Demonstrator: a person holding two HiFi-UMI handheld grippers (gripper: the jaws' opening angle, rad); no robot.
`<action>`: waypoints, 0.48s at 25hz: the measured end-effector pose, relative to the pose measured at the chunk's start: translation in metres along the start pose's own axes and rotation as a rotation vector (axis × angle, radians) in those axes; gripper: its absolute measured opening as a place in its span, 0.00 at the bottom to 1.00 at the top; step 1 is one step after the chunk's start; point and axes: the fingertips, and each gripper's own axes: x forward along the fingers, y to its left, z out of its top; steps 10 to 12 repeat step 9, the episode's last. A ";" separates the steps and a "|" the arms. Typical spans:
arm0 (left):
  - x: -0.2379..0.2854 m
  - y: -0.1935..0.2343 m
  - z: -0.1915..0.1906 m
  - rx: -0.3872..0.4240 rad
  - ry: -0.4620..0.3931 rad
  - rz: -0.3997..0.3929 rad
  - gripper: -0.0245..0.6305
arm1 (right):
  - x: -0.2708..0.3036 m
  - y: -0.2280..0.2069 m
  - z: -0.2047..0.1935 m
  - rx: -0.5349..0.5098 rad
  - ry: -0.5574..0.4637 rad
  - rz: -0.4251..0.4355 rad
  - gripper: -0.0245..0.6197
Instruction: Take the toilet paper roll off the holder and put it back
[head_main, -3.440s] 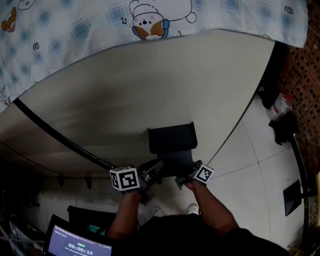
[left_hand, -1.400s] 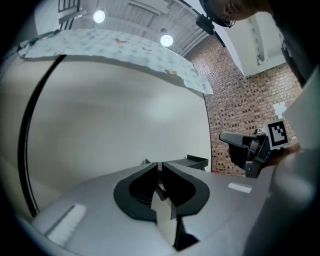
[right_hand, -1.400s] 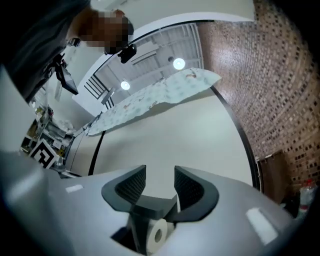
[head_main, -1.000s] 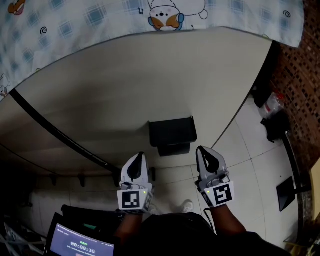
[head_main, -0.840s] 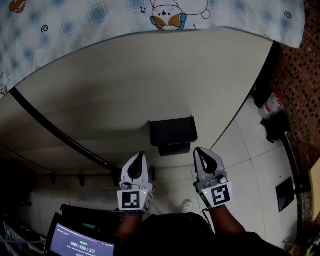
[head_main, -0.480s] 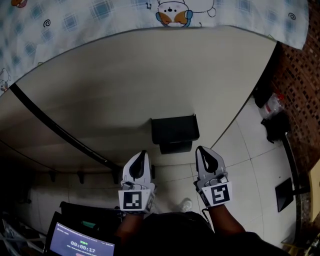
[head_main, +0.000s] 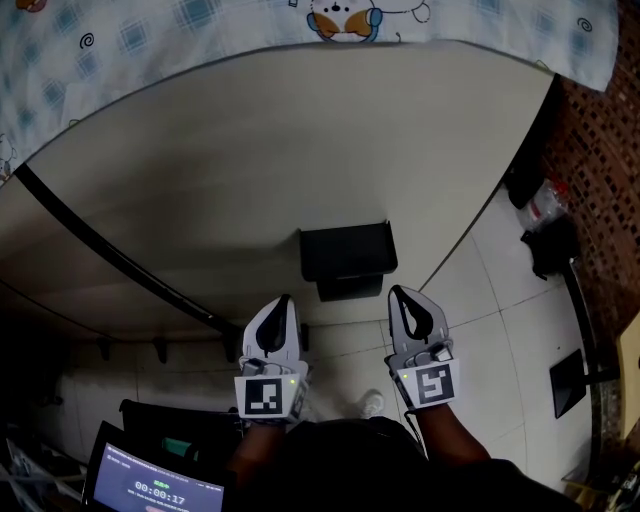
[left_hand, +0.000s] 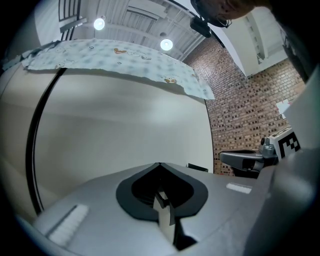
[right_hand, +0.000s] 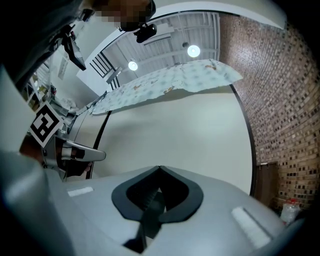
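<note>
A black box-shaped holder is fixed to the beige wall. No toilet paper roll shows in any view. My left gripper points up at the wall, just below and left of the holder, jaws shut on nothing. At the same height, just below and right of the holder, my right gripper is shut and empty too. In the left gripper view the closed jaws face the wall, with the holder's edge and the right gripper to the right. The right gripper view shows shut jaws and the left gripper.
A patterned cloth hangs over the wall's top. A black strip runs slantwise across the wall. Tiled floor lies to the right, with dark bags by a brick wall. A lit screen sits at bottom left.
Earlier both grippers were tilted together right under the holder; now they stand apart, upright, one each side below it. Over the last second they have crept slightly up.
</note>
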 end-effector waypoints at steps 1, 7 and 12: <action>0.000 0.000 -0.001 0.000 0.000 0.001 0.06 | 0.000 0.000 -0.001 -0.003 0.002 0.000 0.04; 0.000 -0.001 -0.003 0.006 0.004 -0.002 0.06 | -0.001 0.002 -0.001 -0.015 -0.001 -0.001 0.04; 0.000 -0.001 -0.003 0.004 0.008 0.000 0.06 | 0.000 0.003 -0.001 -0.022 -0.003 0.001 0.04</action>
